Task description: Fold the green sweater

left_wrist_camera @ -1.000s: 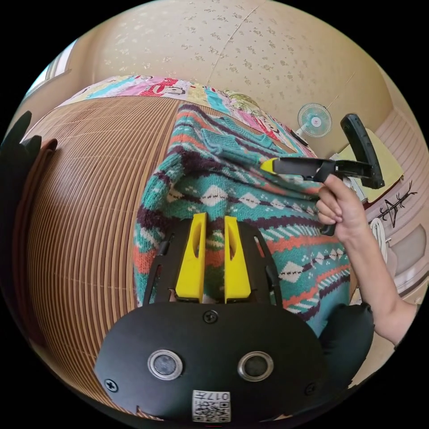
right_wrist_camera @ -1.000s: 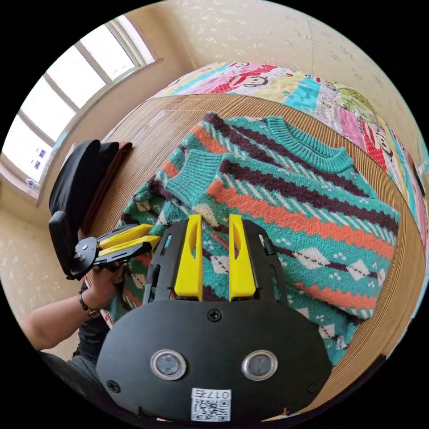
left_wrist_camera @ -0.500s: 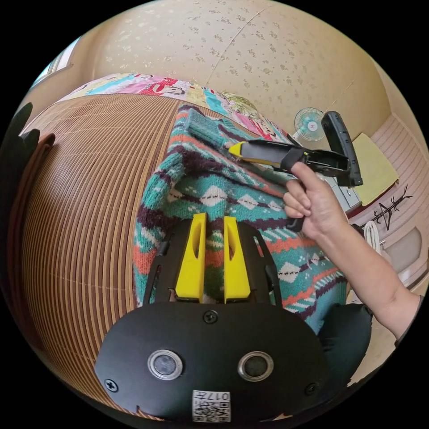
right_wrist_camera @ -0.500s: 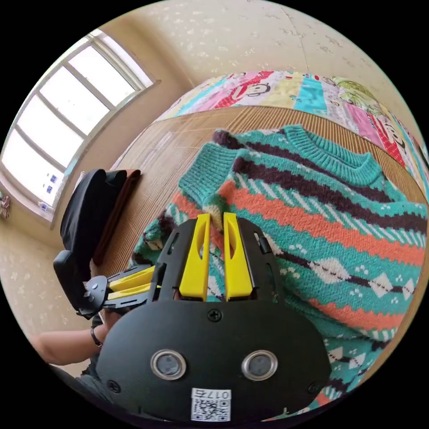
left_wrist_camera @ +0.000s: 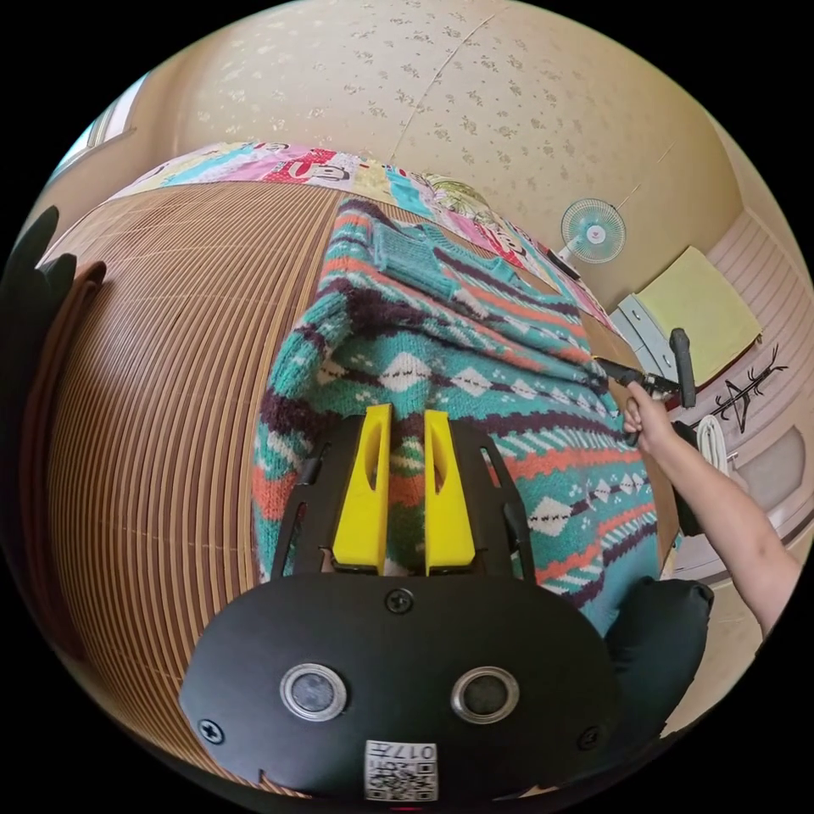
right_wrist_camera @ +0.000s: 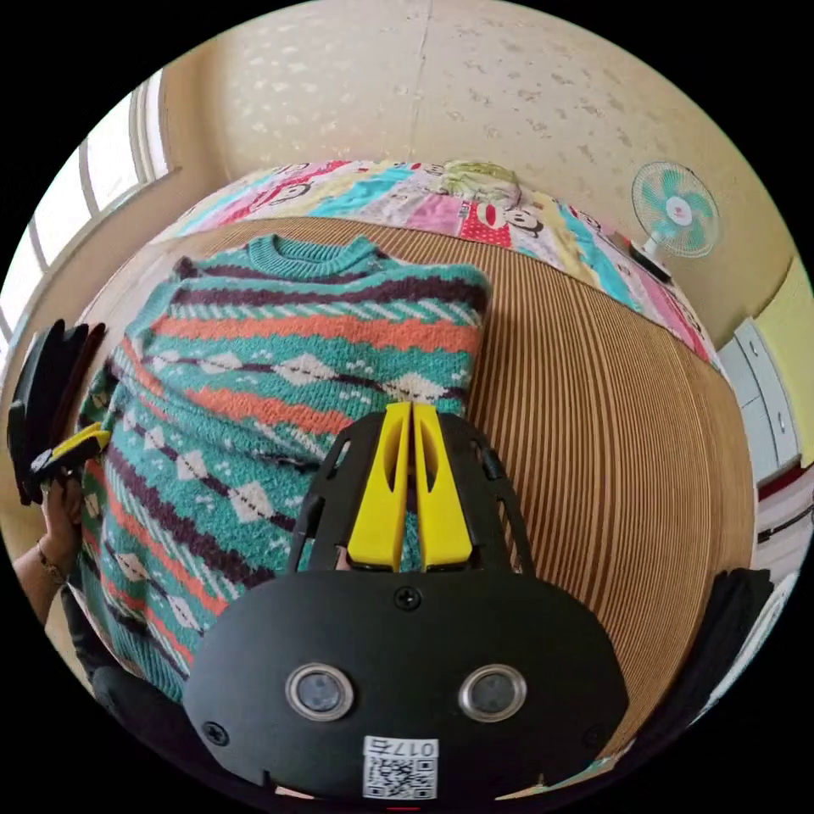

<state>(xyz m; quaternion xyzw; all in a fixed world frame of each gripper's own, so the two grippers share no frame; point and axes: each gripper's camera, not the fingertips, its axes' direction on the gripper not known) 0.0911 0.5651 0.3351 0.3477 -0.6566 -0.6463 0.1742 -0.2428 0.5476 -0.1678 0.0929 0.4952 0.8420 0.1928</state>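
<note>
Sweater (left_wrist_camera: 475,365) spread flat on striped bamboo mat (left_wrist_camera: 170,381), both grippers hanging over it.

Left gripper view: left gripper (left_wrist_camera: 405,415) low centre, yellow jaws a bit apart with knit visible in the gap, pinching nothing as far as can be told. Green-orange-purple sweater running from centre toward upper right, cuff (left_wrist_camera: 407,259) folded across near the top. Right gripper (left_wrist_camera: 612,366) small at right edge by the sweater's side, held in a hand (left_wrist_camera: 646,417). Patchwork quilt (left_wrist_camera: 280,165) along the top, fan (left_wrist_camera: 593,231) upper right, dark folded clothes (left_wrist_camera: 34,288) at left edge.

Right gripper view: right gripper (right_wrist_camera: 411,415) centre, jaws nearly touching, tips over the sweater's (right_wrist_camera: 280,373) right edge, grip on fabric can't tell. Sweater filling left half, collar (right_wrist_camera: 309,253) up top. Left gripper (right_wrist_camera: 91,438) at far left edge, mat (right_wrist_camera: 610,424) on the right.
</note>
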